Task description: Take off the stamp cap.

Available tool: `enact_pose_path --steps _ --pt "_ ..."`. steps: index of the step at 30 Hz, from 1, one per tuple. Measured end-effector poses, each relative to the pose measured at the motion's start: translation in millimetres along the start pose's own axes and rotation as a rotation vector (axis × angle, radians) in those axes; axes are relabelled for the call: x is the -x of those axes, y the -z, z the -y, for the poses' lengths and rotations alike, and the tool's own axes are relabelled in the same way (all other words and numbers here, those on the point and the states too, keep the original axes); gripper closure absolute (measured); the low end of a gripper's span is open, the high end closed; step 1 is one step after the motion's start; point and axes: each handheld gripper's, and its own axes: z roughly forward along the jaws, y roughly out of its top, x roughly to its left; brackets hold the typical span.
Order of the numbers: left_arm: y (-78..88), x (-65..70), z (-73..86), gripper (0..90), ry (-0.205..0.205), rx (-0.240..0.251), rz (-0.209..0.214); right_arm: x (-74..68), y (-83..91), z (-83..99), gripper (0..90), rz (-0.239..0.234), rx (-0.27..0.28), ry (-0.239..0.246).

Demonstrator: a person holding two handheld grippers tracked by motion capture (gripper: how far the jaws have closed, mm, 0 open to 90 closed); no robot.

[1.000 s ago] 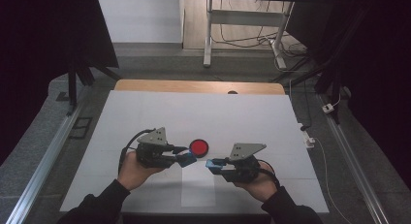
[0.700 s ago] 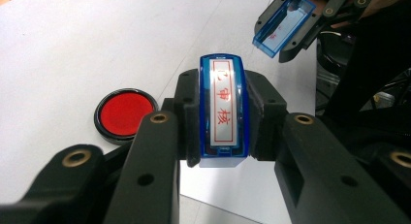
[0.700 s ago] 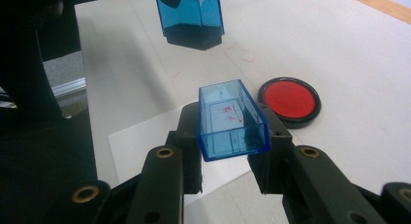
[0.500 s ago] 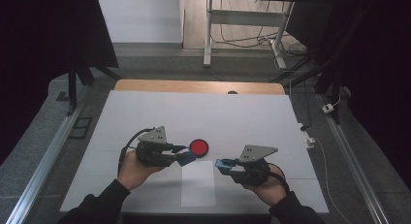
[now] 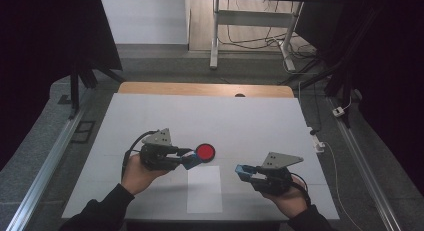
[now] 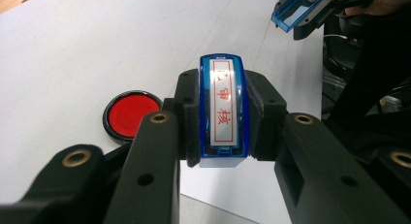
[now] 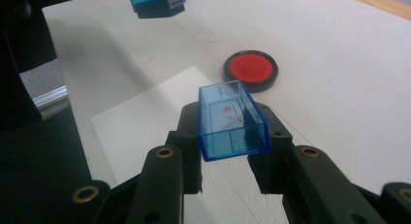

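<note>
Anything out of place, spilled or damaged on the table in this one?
Nothing stands out. The left gripper holds a blue stamp, the right gripper its clear blue cap, which has faint red ink smudges inside. The red ink pad sits flat beside the sheet of paper, which lies straight.

Lab-type recording station, not home. White-topped counter with pale wood far edge [image 5: 210, 121] at frame centre, fenced by dark curtains [image 5: 45, 51] at upper left and right. Grey carpeted floor [image 5: 150, 58] all round, aluminium rails [image 5: 47, 163] along lower left and lower right. Metal-legged desk [image 5: 216, 36] at top centre, loose black cables [image 5: 260, 38] beneath it. White plug adapter on cord [image 5: 340, 111] at right.
</note>
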Motion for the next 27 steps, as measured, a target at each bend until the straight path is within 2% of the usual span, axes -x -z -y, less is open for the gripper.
enact_pose_path --steps 12,27 --pt "0.6 -2.5 -2.9 70.3 0.006 0.008 -0.014 4.8 23.5 17.0 68.8 0.066 0.004 -0.052" --pt "-1.7 -7.0 -8.2 70.3 0.013 0.012 -0.024 4.1 43.4 32.4 68.8 0.111 0.003 -0.108"
